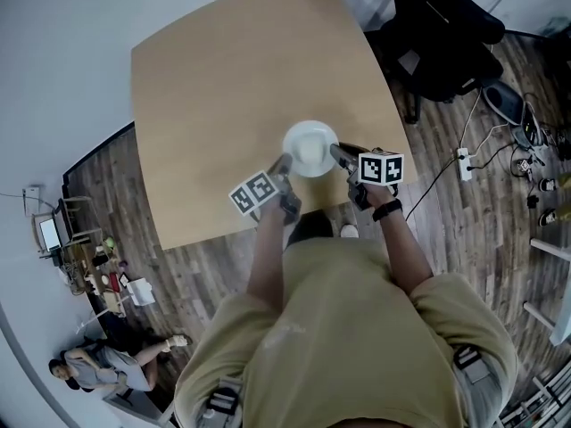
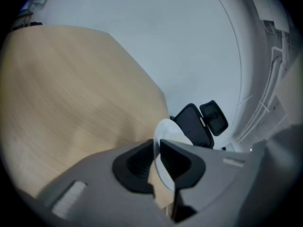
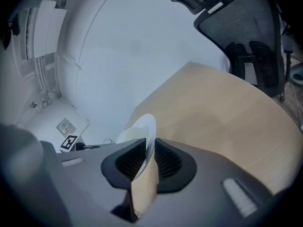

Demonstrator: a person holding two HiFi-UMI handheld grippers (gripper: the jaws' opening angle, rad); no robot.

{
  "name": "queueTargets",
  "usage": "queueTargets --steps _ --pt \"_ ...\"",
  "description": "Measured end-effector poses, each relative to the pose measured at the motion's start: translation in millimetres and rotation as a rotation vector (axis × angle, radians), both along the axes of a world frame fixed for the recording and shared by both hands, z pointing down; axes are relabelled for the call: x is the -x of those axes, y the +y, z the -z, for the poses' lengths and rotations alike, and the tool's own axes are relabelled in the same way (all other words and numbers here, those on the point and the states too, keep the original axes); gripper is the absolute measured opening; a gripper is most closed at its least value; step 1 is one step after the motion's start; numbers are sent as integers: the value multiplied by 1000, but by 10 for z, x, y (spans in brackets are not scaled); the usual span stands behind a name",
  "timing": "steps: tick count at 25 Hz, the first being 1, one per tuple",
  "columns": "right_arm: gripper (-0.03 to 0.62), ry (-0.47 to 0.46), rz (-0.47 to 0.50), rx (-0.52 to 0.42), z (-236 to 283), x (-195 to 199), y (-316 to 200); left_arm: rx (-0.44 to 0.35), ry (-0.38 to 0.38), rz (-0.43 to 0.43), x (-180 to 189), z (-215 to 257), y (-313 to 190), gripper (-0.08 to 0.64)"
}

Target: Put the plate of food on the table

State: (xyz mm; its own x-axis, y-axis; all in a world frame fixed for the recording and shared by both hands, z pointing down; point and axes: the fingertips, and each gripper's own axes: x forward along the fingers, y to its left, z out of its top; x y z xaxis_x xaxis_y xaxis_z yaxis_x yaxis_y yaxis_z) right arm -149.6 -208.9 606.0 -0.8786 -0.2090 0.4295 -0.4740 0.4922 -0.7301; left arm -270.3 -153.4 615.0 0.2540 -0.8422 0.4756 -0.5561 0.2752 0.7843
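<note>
A white round plate [image 1: 310,147] sits low over the near right part of the pale wooden table [image 1: 223,105]; whether it touches the top I cannot tell. I see no food on it. My left gripper [image 1: 284,160] is shut on the plate's left rim, my right gripper [image 1: 337,152] on its right rim. In the left gripper view the thin rim of the plate [image 2: 166,131] stands edge-on between the black pads of the gripper [image 2: 156,148]. In the right gripper view the plate [image 3: 142,129] leans between the ribbed pads of that gripper [image 3: 149,150].
A black office chair [image 1: 446,43] stands off the table's right corner; it also shows as a chair [image 2: 194,124] and as a mesh-backed chair [image 3: 246,32]. A power strip [image 1: 464,163] with cables lies on the wood floor at the right. A person [image 1: 98,368] sits at the lower left.
</note>
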Motion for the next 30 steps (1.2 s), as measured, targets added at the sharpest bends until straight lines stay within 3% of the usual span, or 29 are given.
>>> queueTargets --steps 5,11,19,24,30 --pt "52 72 -107 23 -333 -175 -360 69 -67 -144 -144 -301 -452 40" --pt "54 120 -292 80 -676 -655 -721 129 -65 -315 -561 -652 -972 38" --pt "64 197 -482 114 -1104 -1321 -981 167 -153 -534 -1198 -1007 -1461 41" --pt "64 233 -575 180 -1314 -1618 -1026 179 -306 -653 -1486 -1211 -1582 55" --pt "67 275 -629 209 -1380 -1819 -968 178 -423 -692 -1685 -1283 -1574 66"
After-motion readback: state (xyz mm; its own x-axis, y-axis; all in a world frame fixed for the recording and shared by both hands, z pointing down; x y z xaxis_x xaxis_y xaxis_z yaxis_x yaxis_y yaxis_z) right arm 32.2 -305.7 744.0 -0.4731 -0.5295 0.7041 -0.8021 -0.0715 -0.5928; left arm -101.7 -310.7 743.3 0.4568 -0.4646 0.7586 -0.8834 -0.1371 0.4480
